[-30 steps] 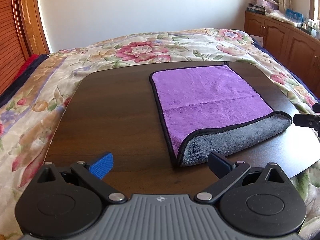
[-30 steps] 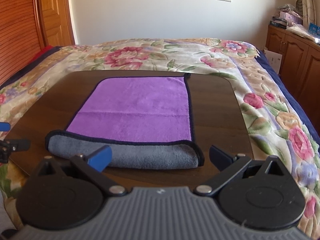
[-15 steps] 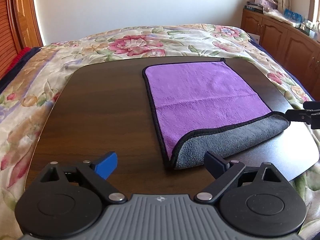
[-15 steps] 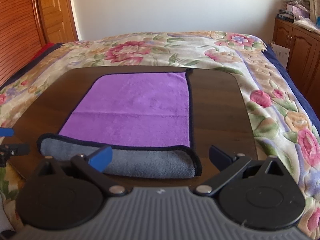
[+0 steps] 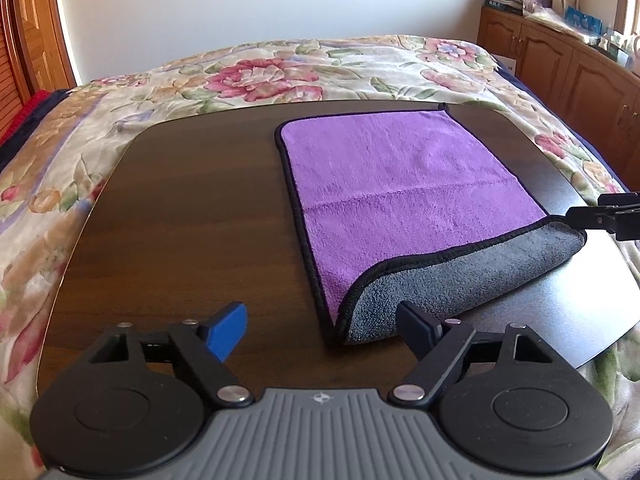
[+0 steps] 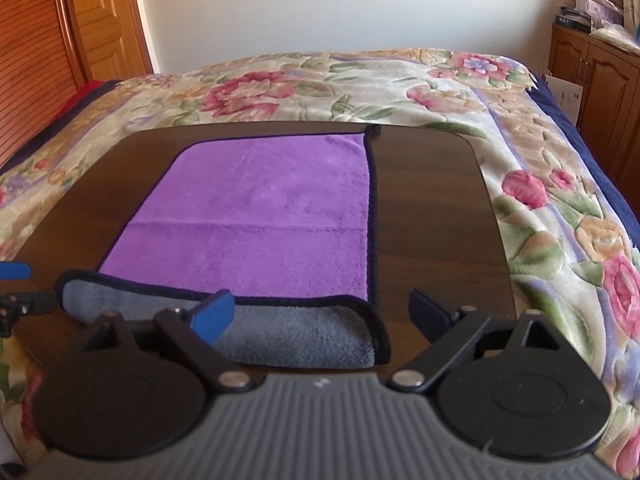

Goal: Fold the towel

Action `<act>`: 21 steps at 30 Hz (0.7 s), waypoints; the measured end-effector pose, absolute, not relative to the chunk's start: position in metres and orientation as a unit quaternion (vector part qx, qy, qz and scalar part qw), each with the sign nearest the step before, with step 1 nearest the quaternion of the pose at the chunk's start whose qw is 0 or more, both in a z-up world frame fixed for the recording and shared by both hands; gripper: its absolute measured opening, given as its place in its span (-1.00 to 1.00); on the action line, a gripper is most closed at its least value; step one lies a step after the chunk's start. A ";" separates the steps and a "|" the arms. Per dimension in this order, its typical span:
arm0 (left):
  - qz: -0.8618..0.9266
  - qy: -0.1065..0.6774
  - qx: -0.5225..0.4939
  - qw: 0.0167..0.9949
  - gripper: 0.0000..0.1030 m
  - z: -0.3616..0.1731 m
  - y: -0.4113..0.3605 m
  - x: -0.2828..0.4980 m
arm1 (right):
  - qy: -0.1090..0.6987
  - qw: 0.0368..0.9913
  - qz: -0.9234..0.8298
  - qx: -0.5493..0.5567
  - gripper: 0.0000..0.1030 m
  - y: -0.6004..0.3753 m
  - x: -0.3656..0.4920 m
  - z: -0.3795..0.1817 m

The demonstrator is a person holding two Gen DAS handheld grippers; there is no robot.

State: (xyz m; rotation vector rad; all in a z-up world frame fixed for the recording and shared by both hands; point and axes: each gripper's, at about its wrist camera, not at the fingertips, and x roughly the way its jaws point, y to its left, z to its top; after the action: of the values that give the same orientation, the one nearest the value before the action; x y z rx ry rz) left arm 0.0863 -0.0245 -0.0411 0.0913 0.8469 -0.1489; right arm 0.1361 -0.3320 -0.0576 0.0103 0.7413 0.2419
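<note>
Purple towel flat on tabletop, turned-back grey hem just ahead of both jaws; left gripper and right gripper gape empty, near corners.

Towel: purple face, grey underside, black trim. Table: dark brown woodgrain. Bedspread: cream, pink-and-green floral.
</note>
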 end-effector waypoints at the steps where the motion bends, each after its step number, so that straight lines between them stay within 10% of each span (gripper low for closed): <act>1: -0.073 0.411 0.043 0.907 0.53 -0.042 -0.025 0.087 | 0.364 0.924 0.119 0.006 0.78 -0.333 0.138 -0.059; 21: -0.090 0.430 0.027 0.898 0.05 -0.055 -0.029 0.112 | 0.398 0.908 0.128 0.032 0.69 -0.352 0.163 -0.078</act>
State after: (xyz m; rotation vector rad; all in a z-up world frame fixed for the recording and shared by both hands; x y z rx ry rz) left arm 0.1122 -0.0295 -0.0553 0.0549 0.8902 -0.1856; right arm 0.1631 -0.3516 -0.0781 0.0659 0.8204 0.2632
